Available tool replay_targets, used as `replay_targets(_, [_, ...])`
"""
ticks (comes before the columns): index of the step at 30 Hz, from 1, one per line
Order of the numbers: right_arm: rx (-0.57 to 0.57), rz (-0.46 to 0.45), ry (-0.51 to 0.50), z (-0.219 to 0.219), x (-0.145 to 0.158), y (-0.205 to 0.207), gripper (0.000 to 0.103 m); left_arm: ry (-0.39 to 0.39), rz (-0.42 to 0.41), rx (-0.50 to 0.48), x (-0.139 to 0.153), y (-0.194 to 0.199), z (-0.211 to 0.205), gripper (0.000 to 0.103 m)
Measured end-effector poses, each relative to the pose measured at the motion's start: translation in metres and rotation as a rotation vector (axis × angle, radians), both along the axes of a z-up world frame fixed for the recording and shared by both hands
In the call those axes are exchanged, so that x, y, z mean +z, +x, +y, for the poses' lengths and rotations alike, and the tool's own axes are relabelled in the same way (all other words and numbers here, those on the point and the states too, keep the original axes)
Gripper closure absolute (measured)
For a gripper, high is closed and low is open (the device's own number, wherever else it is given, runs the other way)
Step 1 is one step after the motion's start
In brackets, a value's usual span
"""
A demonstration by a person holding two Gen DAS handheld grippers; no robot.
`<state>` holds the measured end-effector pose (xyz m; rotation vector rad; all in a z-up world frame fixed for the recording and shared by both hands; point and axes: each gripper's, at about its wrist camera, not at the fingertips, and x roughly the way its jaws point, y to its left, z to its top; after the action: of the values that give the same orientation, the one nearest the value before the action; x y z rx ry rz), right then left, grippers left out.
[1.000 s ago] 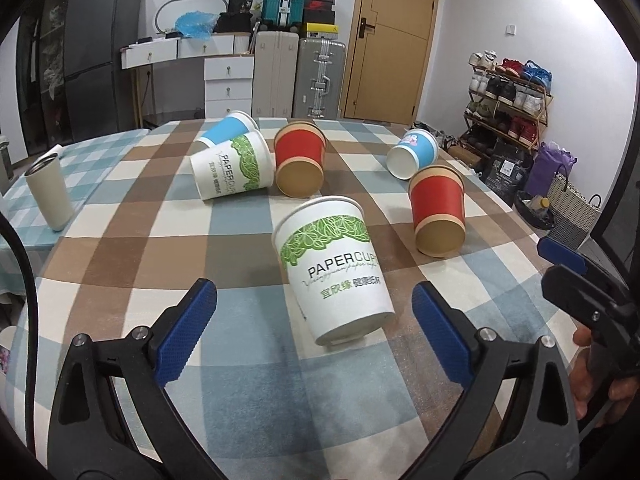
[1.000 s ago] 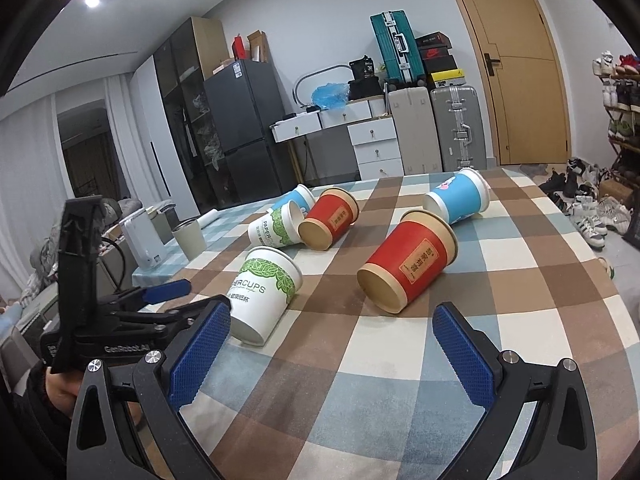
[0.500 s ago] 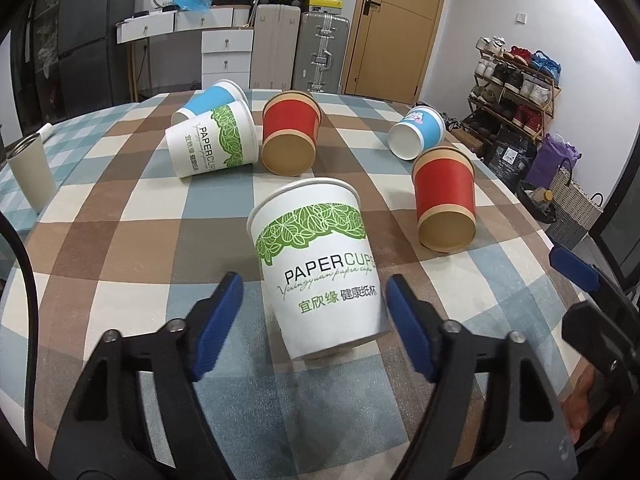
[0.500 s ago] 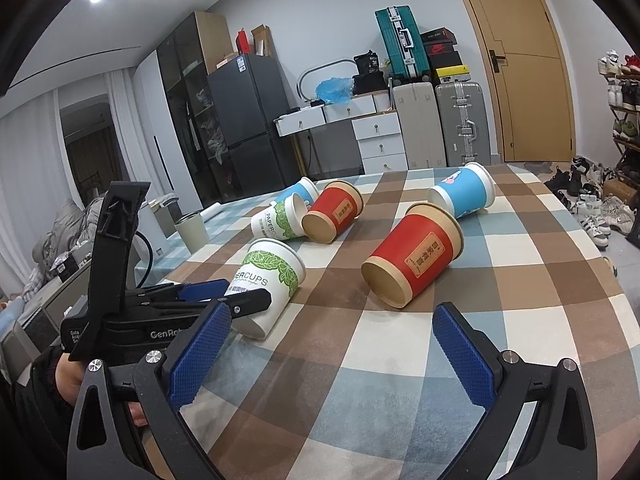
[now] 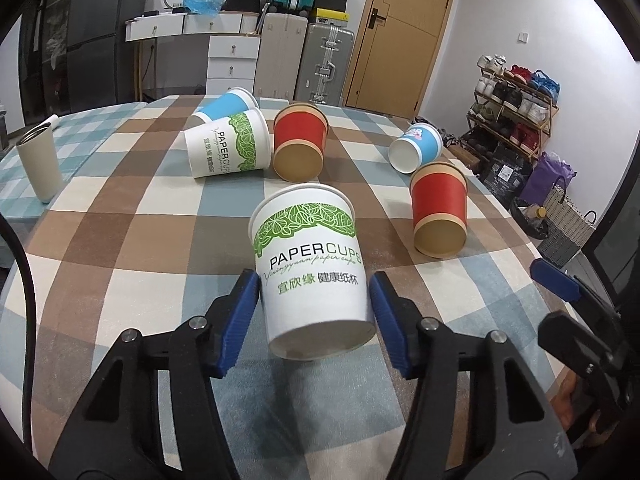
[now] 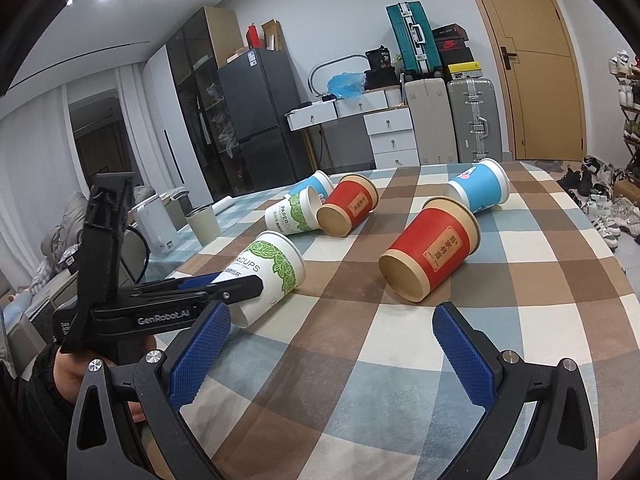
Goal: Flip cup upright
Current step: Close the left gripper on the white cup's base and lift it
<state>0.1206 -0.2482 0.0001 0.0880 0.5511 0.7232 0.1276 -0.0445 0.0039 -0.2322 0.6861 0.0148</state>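
Note:
A white paper cup with green leaf print lies on its side on the checked tablecloth, base toward me. My left gripper has its blue pads on both sides of the cup's lower body, closed onto it. The same cup and the left gripper show in the right wrist view. My right gripper is open and empty above the cloth, to the right of the left one. A red cup lies on its side just beyond it.
More cups lie on their sides: a white-green one, a blue one, a red one, a blue one, a red one. A grey tumbler stands at the left edge. The table's right edge is near.
My left gripper has moved forward around the white-green cup and its jaws have closed from wide open onto the cup's sides. My right gripper has stayed put and open.

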Motion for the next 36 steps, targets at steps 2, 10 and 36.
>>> replay_targets(2, [0.002,0.005,-0.001,0.001,-0.001,0.0,0.0,0.01,-0.015,0.0,0.004,-0.01,0.0,0.049])
replay_targets(10, [0.024,0.024,-0.008,0.008,-0.004,0.0,0.0,0.002,-0.013,-0.017,0.001,-0.041,-0.001,0.064])
replay_targets(36, [0.03,0.022,0.0,0.009,-0.004,-0.002,0.0,0.017,-0.017,-0.029,0.002,-0.034,-0.003,0.05])
